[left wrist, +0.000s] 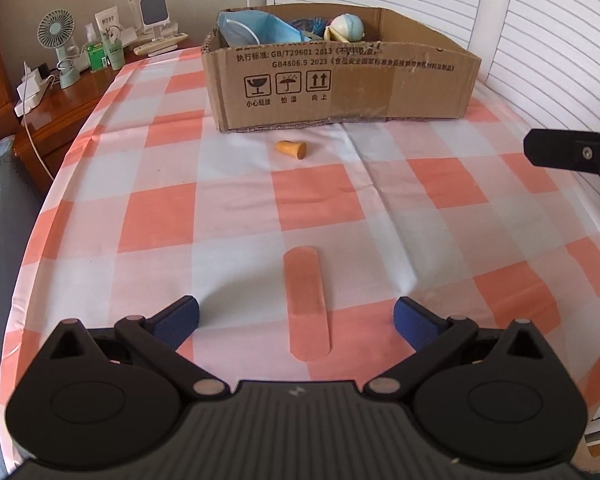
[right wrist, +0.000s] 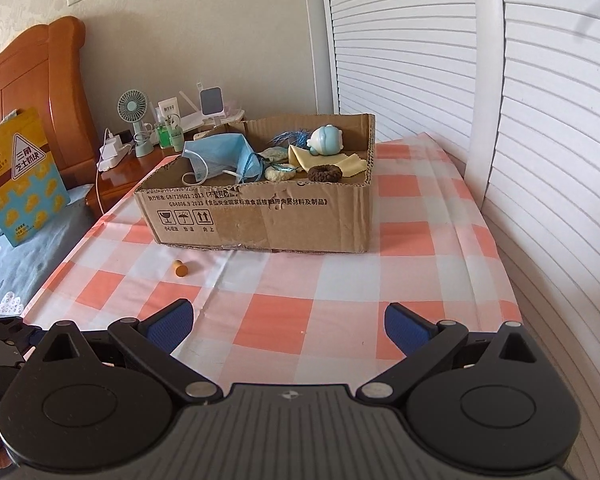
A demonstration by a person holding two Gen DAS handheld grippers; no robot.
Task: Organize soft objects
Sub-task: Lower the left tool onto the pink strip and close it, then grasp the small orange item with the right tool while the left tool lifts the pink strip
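The left gripper (left wrist: 296, 320) hovered low over the near part of the checked tablecloth (left wrist: 180, 216), its blue-padded fingers (left wrist: 178, 322) spread wide and holding nothing. Between them, flat on the cloth, lay an adhesive bandage (left wrist: 307, 301), its long axis running near to far, apart from both pads. Farther off, just short of the cardboard box (left wrist: 340, 88), a small orange earplug (left wrist: 292, 149) lay on its side, near the box's front wall but not touching it.

The right gripper (right wrist: 288, 322) was also spread wide and empty, over a bare part of the cloth to the right of the other tool. From its view the box interior showed: a blue face mask (right wrist: 220, 158) heaped at the left, a brown scrunchie (right wrist: 325, 172) near the right front, a pale blue soft toy (right wrist: 326, 140) at the far side resting on a yellow cloth (right wrist: 332, 160), and some blue stringy material behind that could not be made out clearly. The earplug (right wrist: 181, 268) appeared to the near left of the box.

Left of the table stood a wooden nightstand (left wrist: 60, 112) carrying a small fan (left wrist: 58, 36) and green bottles (left wrist: 100, 56). White slatted doors (right wrist: 500, 120) lined the right side.
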